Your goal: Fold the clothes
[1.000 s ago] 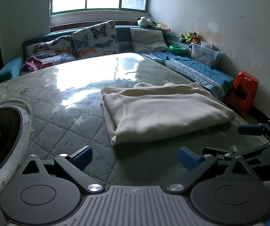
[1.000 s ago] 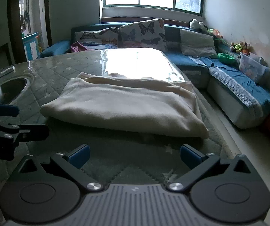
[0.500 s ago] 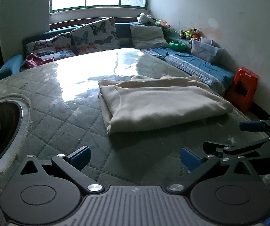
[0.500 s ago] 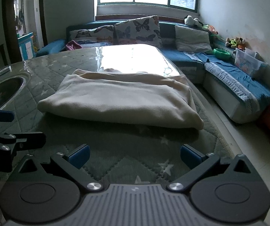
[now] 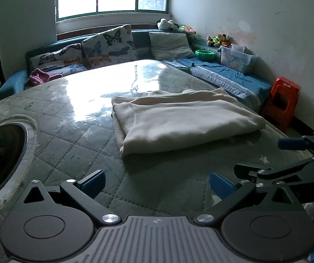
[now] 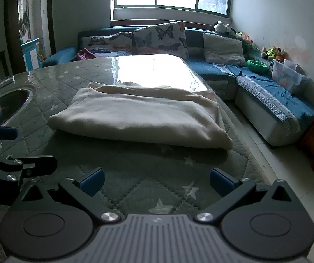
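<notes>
— Looking ahead of the fingers, what is the biggest thing you see?

— It is the table (image 5: 54,135), covered with a green quilted mat with small stars. It fills the space under and ahead of both grippers. Behind its far edge stands a blue sofa (image 6: 266,100) with butterfly cushions (image 6: 160,38), and to the right of the fingers a red stool (image 5: 283,103) is on the floor.

— And where is the garment?

— The cream garment (image 5: 183,120) lies folded on the mat, straight ahead of both pairs of fingers and apart from them; a strip of bare mat is between. Its long axis goes left to right across the view, not away from the fingers. In the right wrist view the thick rounded fold (image 6: 135,131) faces the fingers, and the looser layers are on the far side. In the left wrist view its short end points toward the left finger.

— Something round is on the left?

— Yes, a dark round hollow with a metal rim (image 5: 3,160) is set in the table, left of the left gripper's fingers.

— How are the grippers?

— The left gripper (image 5: 157,183) has its blue pads spread wide and holds nothing. The right gripper (image 6: 156,180) is the same, spread and empty. Both hover above the near mat, side by side.
</notes>
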{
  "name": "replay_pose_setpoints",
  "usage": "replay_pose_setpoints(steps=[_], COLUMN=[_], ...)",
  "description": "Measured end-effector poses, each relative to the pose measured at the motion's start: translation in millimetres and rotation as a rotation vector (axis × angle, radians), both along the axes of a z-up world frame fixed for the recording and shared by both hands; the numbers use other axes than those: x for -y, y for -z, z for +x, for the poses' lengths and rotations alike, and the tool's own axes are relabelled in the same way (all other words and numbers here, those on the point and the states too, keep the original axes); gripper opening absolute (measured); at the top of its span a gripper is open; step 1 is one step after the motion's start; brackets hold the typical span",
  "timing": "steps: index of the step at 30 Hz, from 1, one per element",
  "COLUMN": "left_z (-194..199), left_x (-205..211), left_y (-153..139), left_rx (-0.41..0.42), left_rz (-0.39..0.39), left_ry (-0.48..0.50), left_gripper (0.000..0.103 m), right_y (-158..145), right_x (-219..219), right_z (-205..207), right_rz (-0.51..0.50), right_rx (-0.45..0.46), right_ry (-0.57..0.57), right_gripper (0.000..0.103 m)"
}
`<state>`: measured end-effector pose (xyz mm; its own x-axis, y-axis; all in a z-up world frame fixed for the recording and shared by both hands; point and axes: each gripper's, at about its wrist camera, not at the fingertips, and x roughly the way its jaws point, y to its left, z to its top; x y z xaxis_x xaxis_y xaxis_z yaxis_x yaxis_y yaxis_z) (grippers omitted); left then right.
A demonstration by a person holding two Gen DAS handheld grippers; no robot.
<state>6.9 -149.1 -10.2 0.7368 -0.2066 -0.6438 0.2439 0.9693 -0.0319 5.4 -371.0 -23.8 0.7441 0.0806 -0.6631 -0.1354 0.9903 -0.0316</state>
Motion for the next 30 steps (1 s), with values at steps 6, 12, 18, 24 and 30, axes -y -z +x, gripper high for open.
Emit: replay_pose_setpoints(steps=[6,12,18,24,30], left_z=[-4,-6,-11,-14,-18], left_x=[2,3,3,3,2], left_y=[0,-1,-1,-1,-2], left_rx=[0.001,0.005,0.006,0.009,0.015], left_rz=[0.001,0.002,0.004,0.003,0.0], left_ry=[0.001,-0.005,-0.008,-0.01,-0.009], left_gripper=[0.103,0.103,0.103,0.103,0.103], right_y=[-1,-1,-2,-2,-4], right_x=[-2,-3,-3,-3,-3], right_z=[-3,-6,-9,-12,-15], right_rz=[0.003,0.008,0.01,0.01,0.012], right_rx=[0.006,0.006,0.011,0.011,0.015], right_ry=[0.0,-0.003,-0.003,-0.004,-0.002], right_gripper=[0.103,0.103,0.103,0.103,0.103])
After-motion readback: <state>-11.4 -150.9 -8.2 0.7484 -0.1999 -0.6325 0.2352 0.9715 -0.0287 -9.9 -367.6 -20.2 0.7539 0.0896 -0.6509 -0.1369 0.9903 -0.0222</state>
